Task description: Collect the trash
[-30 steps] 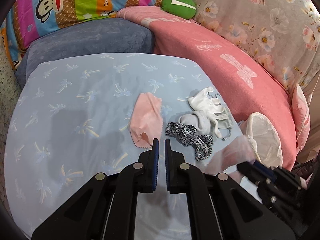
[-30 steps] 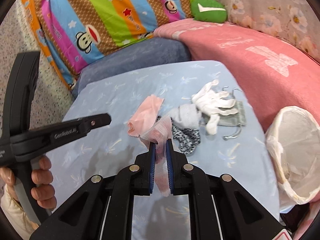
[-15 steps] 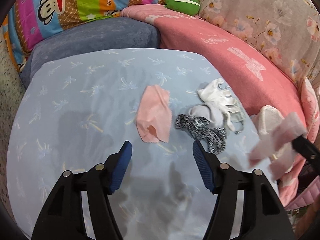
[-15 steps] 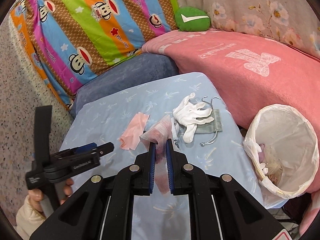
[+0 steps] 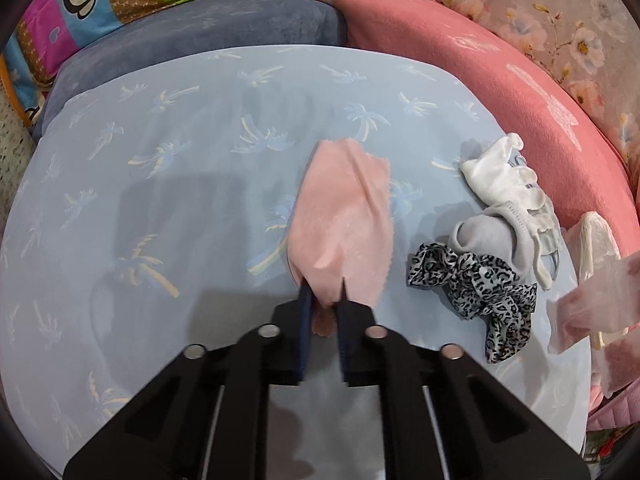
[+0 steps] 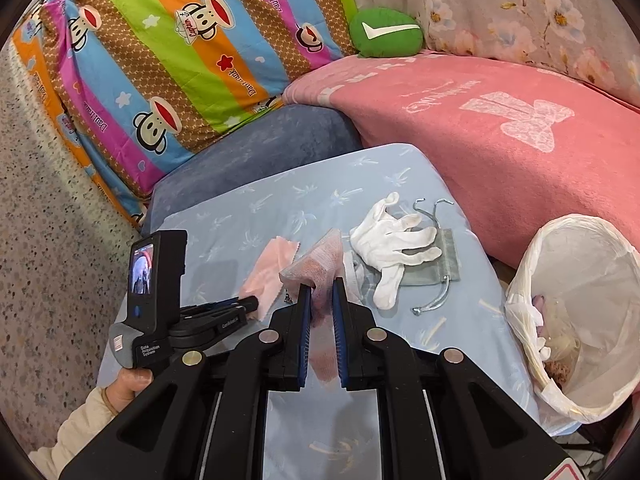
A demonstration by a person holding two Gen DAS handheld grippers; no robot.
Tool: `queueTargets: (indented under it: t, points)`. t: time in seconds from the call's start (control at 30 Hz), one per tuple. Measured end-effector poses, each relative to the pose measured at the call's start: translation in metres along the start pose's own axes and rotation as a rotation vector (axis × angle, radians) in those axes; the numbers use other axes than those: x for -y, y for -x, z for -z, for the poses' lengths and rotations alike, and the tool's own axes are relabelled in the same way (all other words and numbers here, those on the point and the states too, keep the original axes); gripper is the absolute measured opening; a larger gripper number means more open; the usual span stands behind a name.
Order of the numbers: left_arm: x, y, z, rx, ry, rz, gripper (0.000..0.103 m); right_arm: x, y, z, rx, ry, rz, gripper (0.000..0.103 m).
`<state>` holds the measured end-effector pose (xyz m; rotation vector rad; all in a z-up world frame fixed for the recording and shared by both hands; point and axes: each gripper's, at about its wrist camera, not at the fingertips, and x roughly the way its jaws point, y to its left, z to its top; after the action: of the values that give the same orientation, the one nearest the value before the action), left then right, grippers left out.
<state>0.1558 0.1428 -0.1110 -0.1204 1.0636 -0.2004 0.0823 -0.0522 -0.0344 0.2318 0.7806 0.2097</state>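
A pale pink cloth [image 5: 344,216] lies on the light blue palm-print sheet [image 5: 160,200]. My left gripper [image 5: 323,300] is shut on its near end, low over the sheet. In the right wrist view the same cloth [image 6: 268,272] shows at the left gripper's tip [image 6: 250,304]. My right gripper [image 6: 319,286] is shut on a pink mesh wad [image 6: 316,268] and holds it in the air above the sheet. A bin lined with a white bag [image 6: 580,308] stands at the right, with some scraps inside.
A leopard-print scrunchie [image 5: 472,284], a grey sock [image 5: 484,236], a white glove [image 6: 392,240] and a grey drawstring pouch [image 6: 428,276] lie together on the sheet's right side. A pink blanket [image 6: 500,128] and a striped cartoon pillow [image 6: 180,60] border the back.
My left gripper opened, came down over the pink cloth and shut on its near end. My right gripper carried the mesh wad up and toward the bin side.
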Motion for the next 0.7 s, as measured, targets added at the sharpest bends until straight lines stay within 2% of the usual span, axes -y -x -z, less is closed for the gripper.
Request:
queueTargets:
  t: [0.13,0.3,0.47,0.7]
  points:
    - [0.001,0.019,0.003,0.018,0.010,0.019,0.002,0.001,0.004,-0.002,0.010,-0.005,-0.004,0.011]
    - [0.015,0.057,0.005,0.089,-0.015,0.049,0.001,0.004,0.021,-0.003,0.040,-0.011,-0.009,0.011]
    - [0.042,0.096,0.009,0.152,-0.061,0.095,0.001,0.010,0.044,-0.002,0.079,-0.024,-0.006,0.011]
    - [0.094,0.128,0.004,0.216,-0.135,0.175,0.001,0.035,0.080,-0.002,0.144,-0.065,0.022,0.011]
